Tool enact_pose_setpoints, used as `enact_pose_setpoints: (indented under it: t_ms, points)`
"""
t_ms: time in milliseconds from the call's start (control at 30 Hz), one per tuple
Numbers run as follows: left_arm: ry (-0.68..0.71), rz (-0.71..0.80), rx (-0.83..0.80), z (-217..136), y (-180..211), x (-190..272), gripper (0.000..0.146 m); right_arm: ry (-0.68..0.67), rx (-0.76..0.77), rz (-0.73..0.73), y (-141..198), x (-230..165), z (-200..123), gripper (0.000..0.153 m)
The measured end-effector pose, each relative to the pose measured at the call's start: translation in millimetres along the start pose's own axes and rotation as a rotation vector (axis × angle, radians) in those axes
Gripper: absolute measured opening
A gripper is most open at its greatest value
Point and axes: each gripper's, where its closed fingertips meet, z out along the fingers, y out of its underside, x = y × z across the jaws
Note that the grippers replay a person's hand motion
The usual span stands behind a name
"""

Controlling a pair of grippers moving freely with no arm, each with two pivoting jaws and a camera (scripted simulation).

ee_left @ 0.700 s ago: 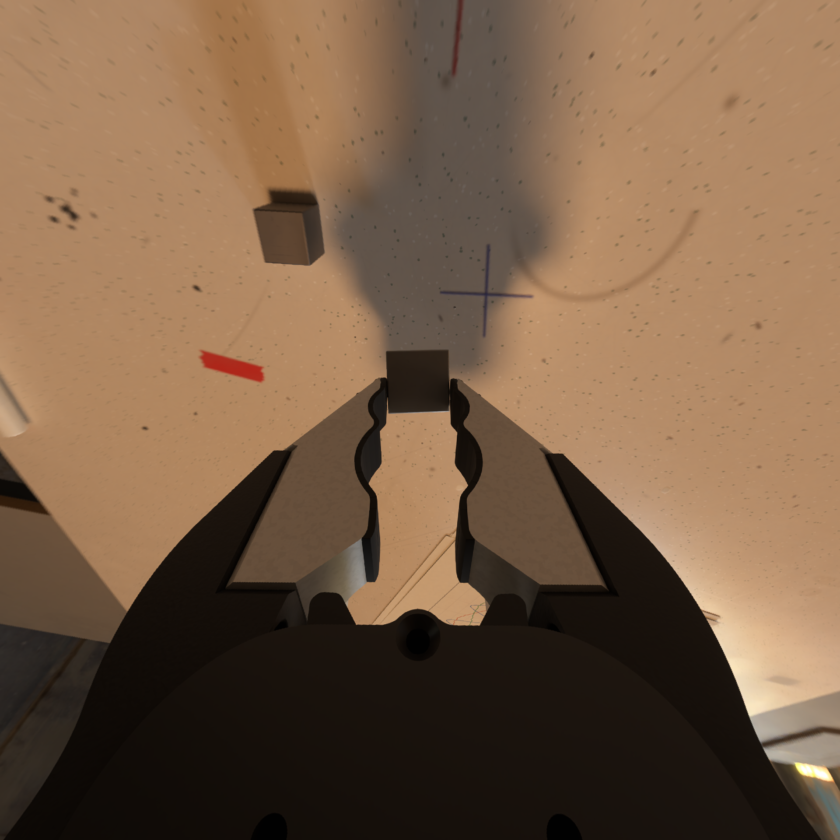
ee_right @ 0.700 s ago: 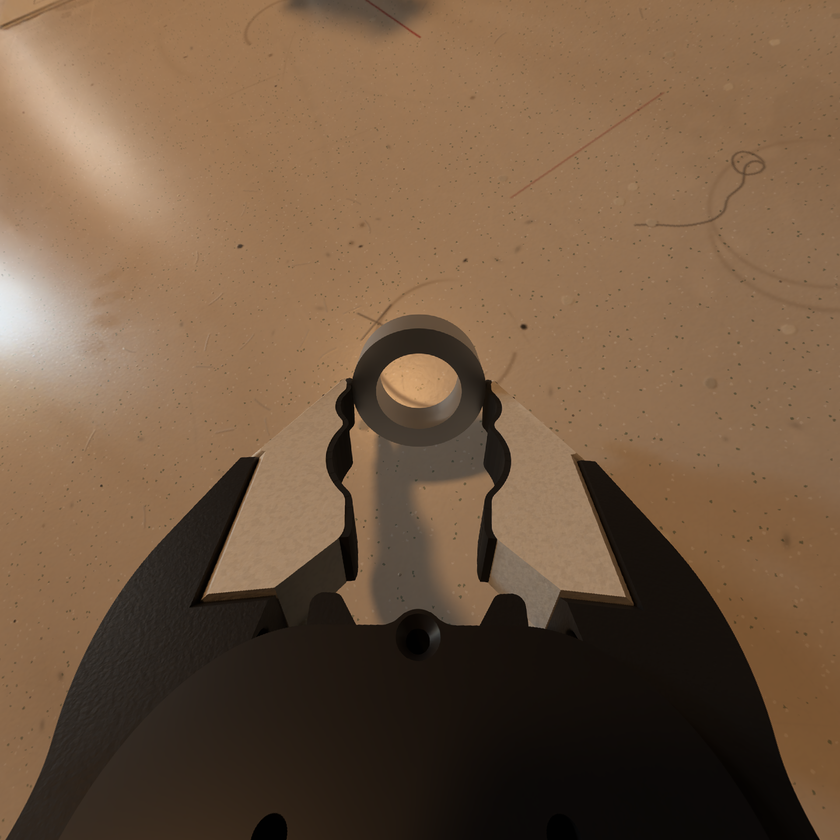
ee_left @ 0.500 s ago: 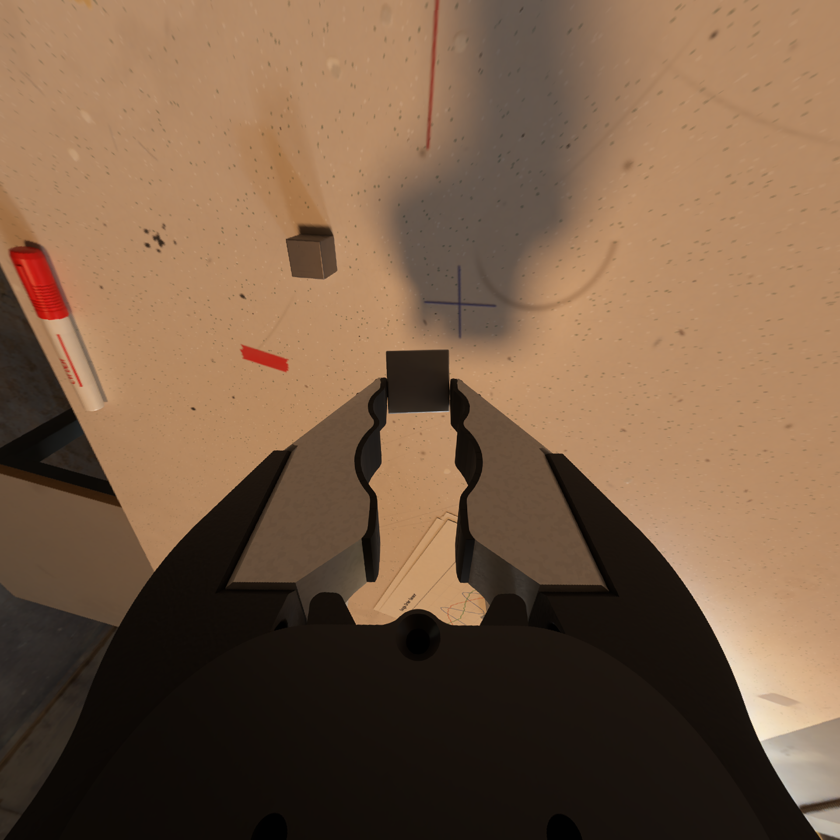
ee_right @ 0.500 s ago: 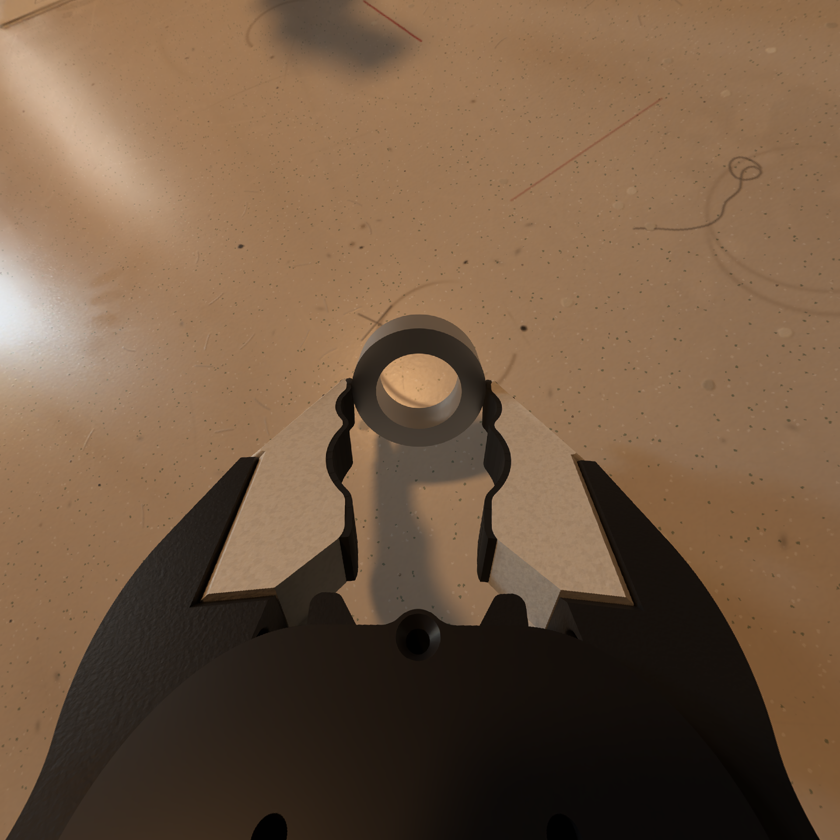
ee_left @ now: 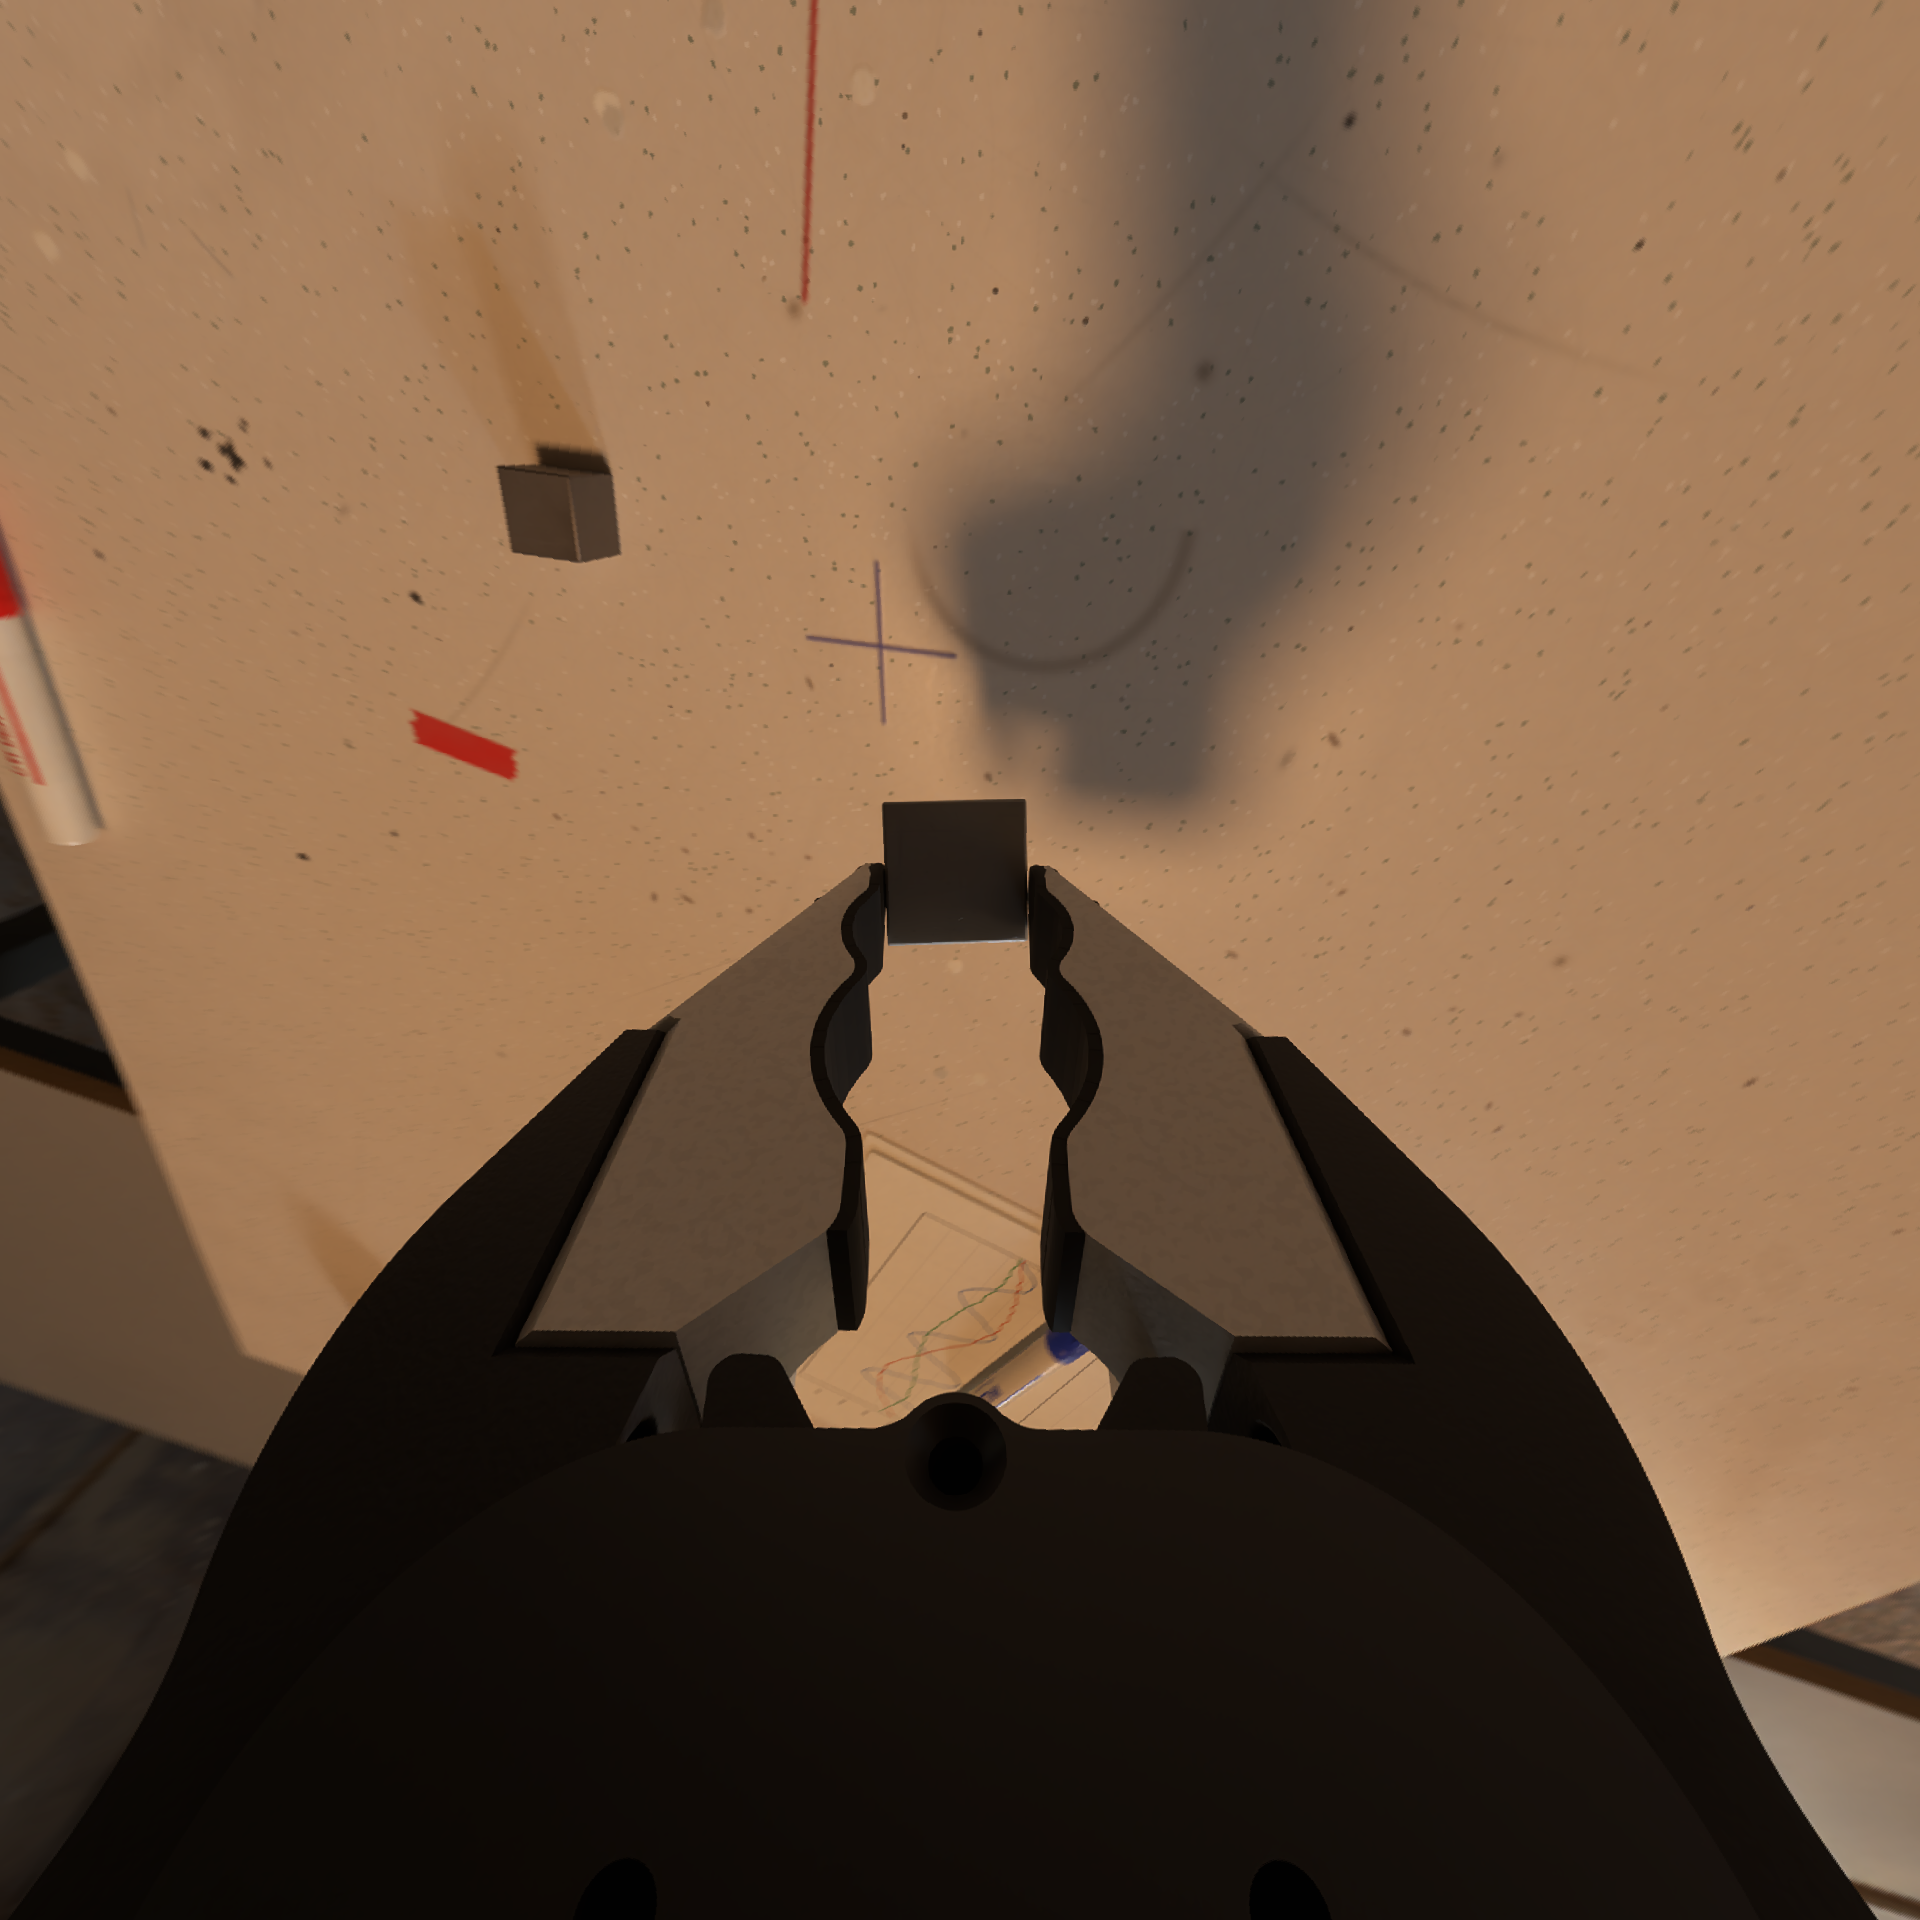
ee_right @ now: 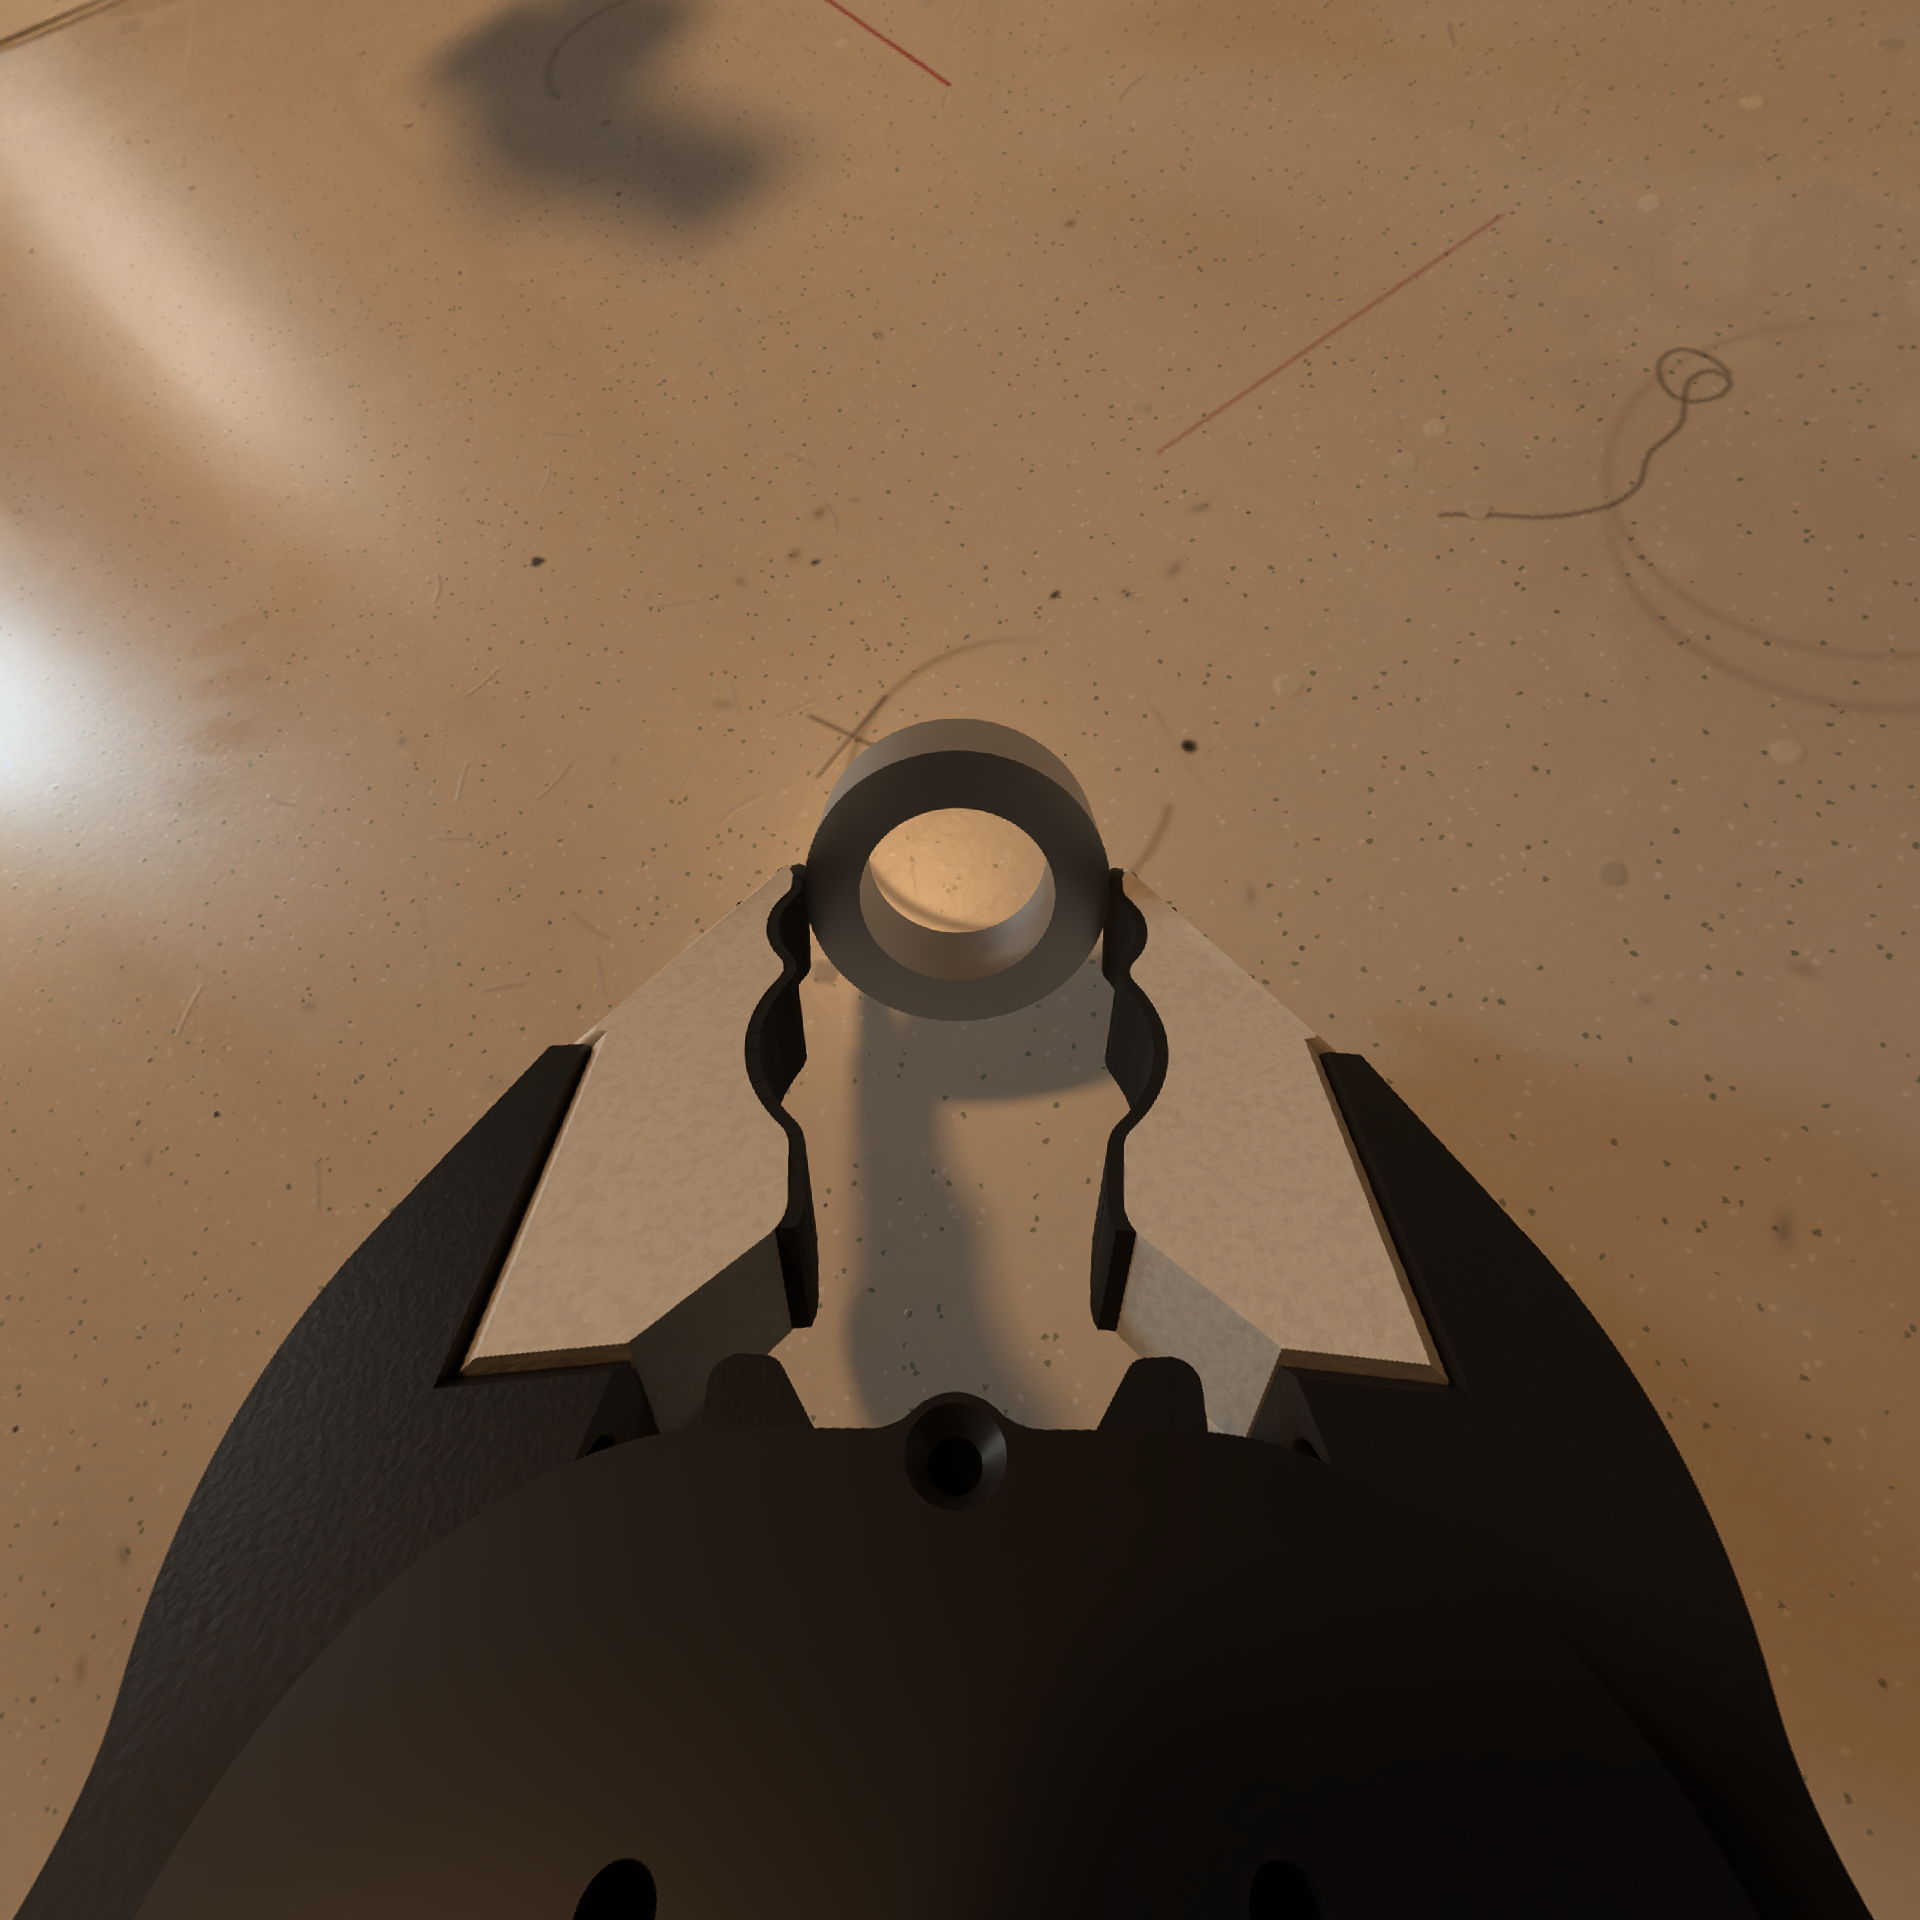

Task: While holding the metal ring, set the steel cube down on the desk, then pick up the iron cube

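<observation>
The left gripper (ee_left: 955, 883) has its fingers (ee_left: 758, 1101) clamped on the sides of a small dark grey steel cube (ee_left: 954, 871), held at the fingertips above the speckled tan surface (ee_left: 1455, 831). A second dark grey iron cube (ee_left: 559, 511) rests on that surface well ahead of the fingers and to their left, with a red-capped white marker (ee_left: 36, 717) farther left at the edge. The right gripper (ee_right: 955, 883) has its fingers (ee_right: 665, 1122) pressed against both sides of a thick grey metal ring (ee_right: 954, 871), its hole facing the camera, above the surface (ee_right: 416, 831).

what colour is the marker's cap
Red, on a white marker at the desk's left edge; only the left wrist view shows it.
</observation>
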Motion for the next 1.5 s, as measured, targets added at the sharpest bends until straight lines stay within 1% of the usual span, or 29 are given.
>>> enact_pose_setpoints:
  t_ms: [133,267,400,500,567,600,700,767,833,900,1100,1200,1333,1433,1500]
  points:
    - [0.033,-0.100,0.059,6.9,-1.7,8.6,0.027,0.010,0.001,0.002,-0.2,1.1,-0.1,0.057]
    - [0.099,-0.177,0.139,20.0,-10.9,38.8,0.027,0.006,-0.005,0.013,0.2,2.0,0.6,0.057]
    - [0.212,-0.174,0.201,43.8,-38.5,82.8,0.027,0.006,-0.018,0.016,1.5,2.3,1.8,0.057]
    - [0.299,-0.230,0.279,58.2,-68.6,107.7,0.027,0.015,-0.022,0.020,2.0,3.1,2.3,0.057]
    - [0.292,-0.274,0.340,61.2,-86.7,115.0,0.028,0.019,-0.025,0.021,2.3,3.5,2.6,0.057]
    - [0.310,-0.298,0.364,60.9,-93.4,119.3,0.028,0.018,-0.028,0.022,2.6,3.6,2.9,0.057]
    - [0.271,-0.307,0.398,56.9,-99.9,120.3,0.028,0.014,-0.037,0.027,3.4,3.7,3.6,0.057]
    - [0.275,-0.327,0.438,47.3,-97.0,116.8,0.039,0.013,-0.040,0.030,3.6,4.0,3.9,0.057]
    - [0.235,-0.339,0.466,35.6,-88.2,104.1,0.041,0.016,-0.041,0.034,3.7,4.7,4.0,0.057]
    - [0.160,-0.338,0.475,23.3,-76.1,83.8,0.042,0.020,-0.040,0.038,3.7,5.3,4.0,0.057]
    - [-0.116,-0.343,0.432,-6.6,-32.2,-7.7,0.043,0.025,-0.032,0.050,3.0,6.9,3.3,0.057]
    - [-0.198,-0.311,0.403,-14.0,-21.1,-50.7,0.043,0.030,-0.036,0.053,3.2,7.7,3.7,0.057]
    - [-0.221,-0.221,0.340,-7.1,-18.2,-93.7,0.041,0.036,-0.043,0.057,3.8,8.7,4.2,0.057]
    - [-0.192,-0.156,0.306,4.1,-23.3,-114.3,0.039,0.035,-0.041,0.069,3.7,9.8,4.2,0.057]
    - [-0.144,-0.119,0.299,14.3,-29.4,-120.7,0.037,0.035,-0.042,0.078,3.8,10.7,4.3,0.057]
